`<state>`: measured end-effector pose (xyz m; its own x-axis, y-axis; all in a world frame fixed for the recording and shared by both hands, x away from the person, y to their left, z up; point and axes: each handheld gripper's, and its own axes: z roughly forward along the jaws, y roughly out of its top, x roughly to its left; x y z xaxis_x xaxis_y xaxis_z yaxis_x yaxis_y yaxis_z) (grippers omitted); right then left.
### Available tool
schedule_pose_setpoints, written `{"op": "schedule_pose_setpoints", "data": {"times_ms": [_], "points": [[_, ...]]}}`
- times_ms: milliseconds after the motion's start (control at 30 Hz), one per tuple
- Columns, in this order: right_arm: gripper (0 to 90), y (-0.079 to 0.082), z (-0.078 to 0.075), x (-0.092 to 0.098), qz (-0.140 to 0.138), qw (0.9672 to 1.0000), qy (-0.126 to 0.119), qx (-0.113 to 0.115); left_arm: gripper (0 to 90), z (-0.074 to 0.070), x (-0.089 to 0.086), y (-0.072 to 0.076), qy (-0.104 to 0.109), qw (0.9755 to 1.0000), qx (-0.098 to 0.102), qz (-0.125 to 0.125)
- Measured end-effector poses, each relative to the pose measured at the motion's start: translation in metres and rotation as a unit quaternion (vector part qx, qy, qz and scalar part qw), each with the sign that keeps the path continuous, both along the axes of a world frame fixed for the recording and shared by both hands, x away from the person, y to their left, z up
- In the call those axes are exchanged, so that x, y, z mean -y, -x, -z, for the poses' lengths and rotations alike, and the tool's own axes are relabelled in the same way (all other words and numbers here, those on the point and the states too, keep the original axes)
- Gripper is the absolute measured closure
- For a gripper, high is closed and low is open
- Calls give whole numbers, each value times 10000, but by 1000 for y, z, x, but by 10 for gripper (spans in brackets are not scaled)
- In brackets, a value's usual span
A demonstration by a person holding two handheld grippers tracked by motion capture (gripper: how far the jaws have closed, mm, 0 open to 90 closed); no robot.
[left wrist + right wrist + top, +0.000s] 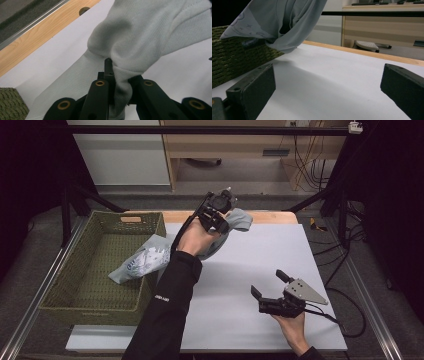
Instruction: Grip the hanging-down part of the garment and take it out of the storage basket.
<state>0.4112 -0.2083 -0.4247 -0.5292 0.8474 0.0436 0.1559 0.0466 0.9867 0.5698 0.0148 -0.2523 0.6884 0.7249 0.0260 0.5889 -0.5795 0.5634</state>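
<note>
The left hand-held gripper [216, 215] is clamped on a bunched fold of a pale grey knit garment [150, 257], lifted near the table's [260, 270] far edge, its tail trailing over the woven basket's [75, 270] right rim. The garment looks soft, light and limp, best pinched at gathered folds. The right hand-held gripper [267, 285] hovers wide open, empty.
</note>
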Motion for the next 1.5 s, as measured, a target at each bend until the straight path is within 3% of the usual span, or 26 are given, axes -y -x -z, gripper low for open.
{"op": "schedule_pose_setpoints", "data": {"times_ms": [200,233,333,367,533,567,933,1000,1133,1167,1500], "points": [[2,-1,-2,1,-6,10000,-44,31,820,-3,0,1,1,10000,14,-5],[2,-2,-3,1,-2,9999,-143,11,820,-3,-1,1,-6,10000,10,2],[2,-3,-4,2,-10,10000,-91,30,821,-3,-2,1,8,10000,7,-3],[2,-4,-5,0,-16,9997,-227,-13,820,-3,-2,1,10,10000,3,-9],[2,-7,-7,-2,-22,9999,-137,4,821,-2,-2,2,-9,10000,9,6],[2,-8,-10,-6,-46,9997,-230,-23,821,-3,-2,2,11,10000,19,3],[2,-21,-23,-28,-197,9996,-203,68,822,-5,-6,2,16,10000,33,-2],[2,-24,-27,-33,-237,9990,-362,55,822,-6,-7,3,12,10000,18,-1],[2,-28,-29,-35,-227,9994,-245,92,822,-6,-8,3,14,10000,19,-4],[2,-29,-30,-38,-233,9992,-324,36,822,-6,-8,3,14,10000,19,-4],[2,-43,-33,-56,-283,9991,-305,24,822,-9,-9,3,-6,10000,19,2]]}}
